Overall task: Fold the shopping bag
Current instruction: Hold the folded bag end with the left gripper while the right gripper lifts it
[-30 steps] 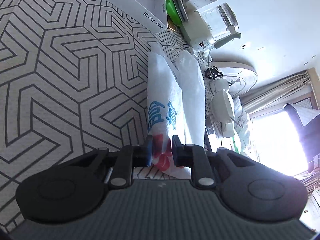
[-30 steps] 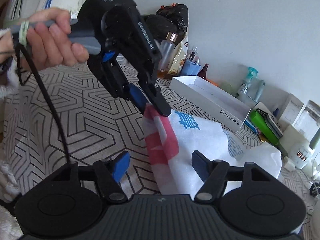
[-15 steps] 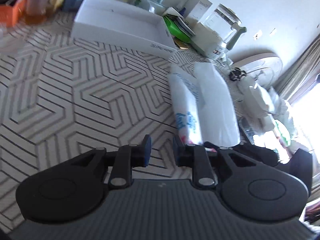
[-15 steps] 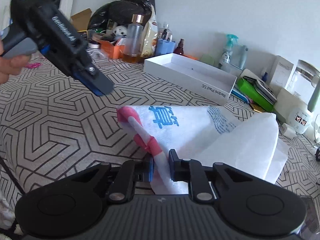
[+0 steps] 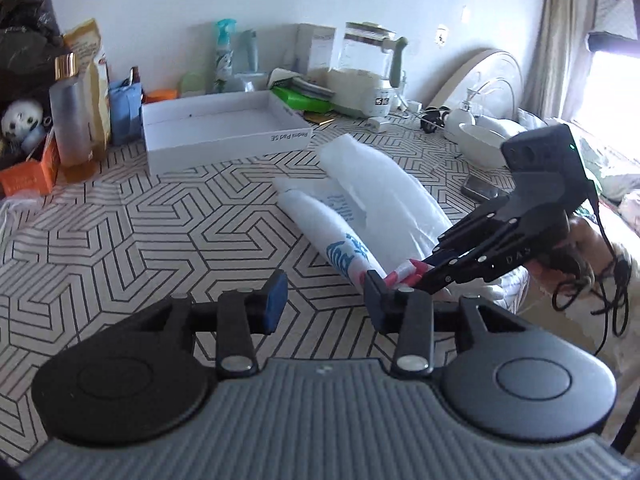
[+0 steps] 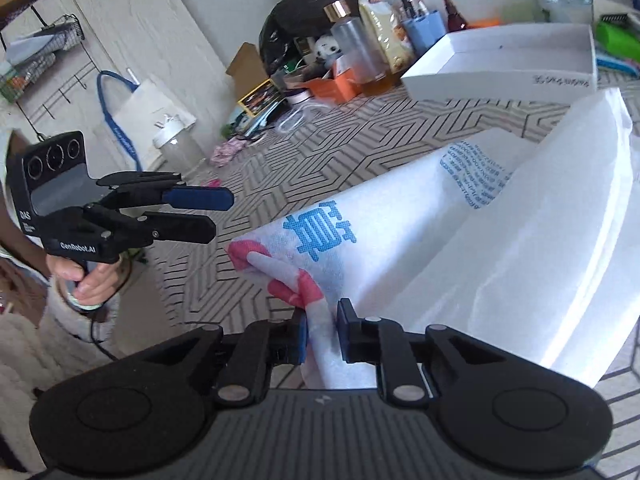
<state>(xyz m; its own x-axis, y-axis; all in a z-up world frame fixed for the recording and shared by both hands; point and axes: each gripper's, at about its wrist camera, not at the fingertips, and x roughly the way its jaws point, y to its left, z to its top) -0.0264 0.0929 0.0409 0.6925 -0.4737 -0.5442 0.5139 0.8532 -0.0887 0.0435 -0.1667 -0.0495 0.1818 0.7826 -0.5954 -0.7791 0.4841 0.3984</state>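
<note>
The white shopping bag [image 5: 372,208] with blue print and a red-and-white end lies partly folded lengthwise on the patterned tabletop. In the right wrist view the bag [image 6: 460,240] fills the right side, and my right gripper [image 6: 323,332] is shut on its red-and-white corner. The left wrist view shows the right gripper [image 5: 420,276] pinching that same end from the right. My left gripper [image 5: 325,298] is open with nothing in it, just short of the bag's end. From the right wrist view the left gripper [image 6: 219,216] hovers left of the bag, held by a hand [image 6: 90,280].
A white open box [image 5: 224,136] sits behind the bag. Bottles, a snack bag and an orange box [image 5: 28,172] crowd the back left. A kettle [image 5: 372,80], a fan and a phone [image 5: 480,190] stand at the back right. Patterned cloth [image 5: 140,240] shows left of the bag.
My left gripper let go of the bag's red-and-white end, drew back to the left and opened. My right gripper shut on that end and holds it now.
</note>
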